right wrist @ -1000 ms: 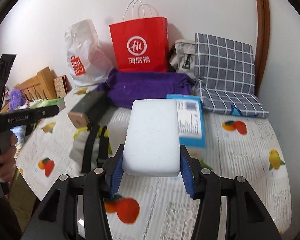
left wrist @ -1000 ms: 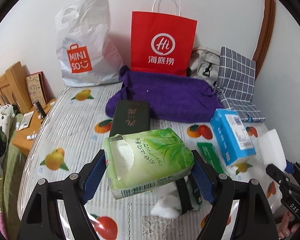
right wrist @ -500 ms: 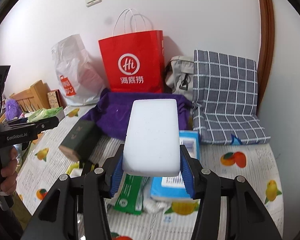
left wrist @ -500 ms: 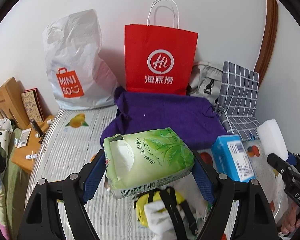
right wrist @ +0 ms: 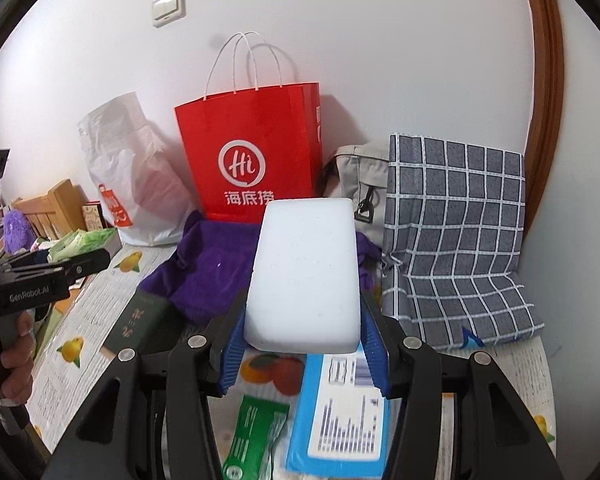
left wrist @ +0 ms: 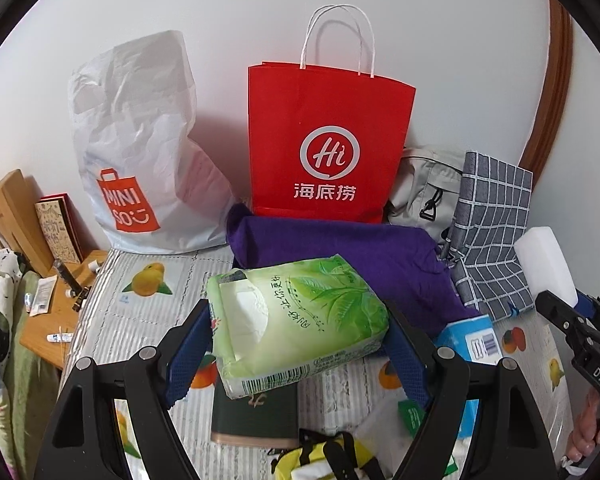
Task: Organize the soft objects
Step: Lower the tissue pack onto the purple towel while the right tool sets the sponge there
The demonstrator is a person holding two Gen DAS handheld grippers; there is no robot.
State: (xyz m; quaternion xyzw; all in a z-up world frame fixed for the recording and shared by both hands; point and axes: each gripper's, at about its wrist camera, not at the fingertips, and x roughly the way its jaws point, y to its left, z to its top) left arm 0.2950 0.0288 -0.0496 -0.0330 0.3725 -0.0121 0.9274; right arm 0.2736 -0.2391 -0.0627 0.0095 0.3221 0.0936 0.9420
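My left gripper [left wrist: 298, 344] is shut on a green tissue pack [left wrist: 296, 320] and holds it in the air above the bed. My right gripper [right wrist: 304, 354] is shut on a white sponge block [right wrist: 306, 272], also held up. The sponge also shows at the right edge of the left wrist view [left wrist: 544, 264]. The tissue pack also shows at the left of the right wrist view [right wrist: 84, 242]. A red paper bag [left wrist: 328, 148] and a white plastic bag [left wrist: 140, 152] stand against the wall. A purple cloth [left wrist: 352, 252] lies before the red bag.
On the fruit-print bed sheet [left wrist: 140, 312] lie a dark green book [left wrist: 256, 412], a blue box [right wrist: 340, 416], a green packet [right wrist: 252, 436] and a yellow-black item [left wrist: 328, 456]. A checked cushion [right wrist: 456, 236] and grey bag [right wrist: 360, 184] lean at the right. A wooden side table [left wrist: 56, 312] stands left.
Both grippers have risen and tilted up toward the wall with their loads. The bags now sit lower and larger in view, and the bed items have slid down the frames.
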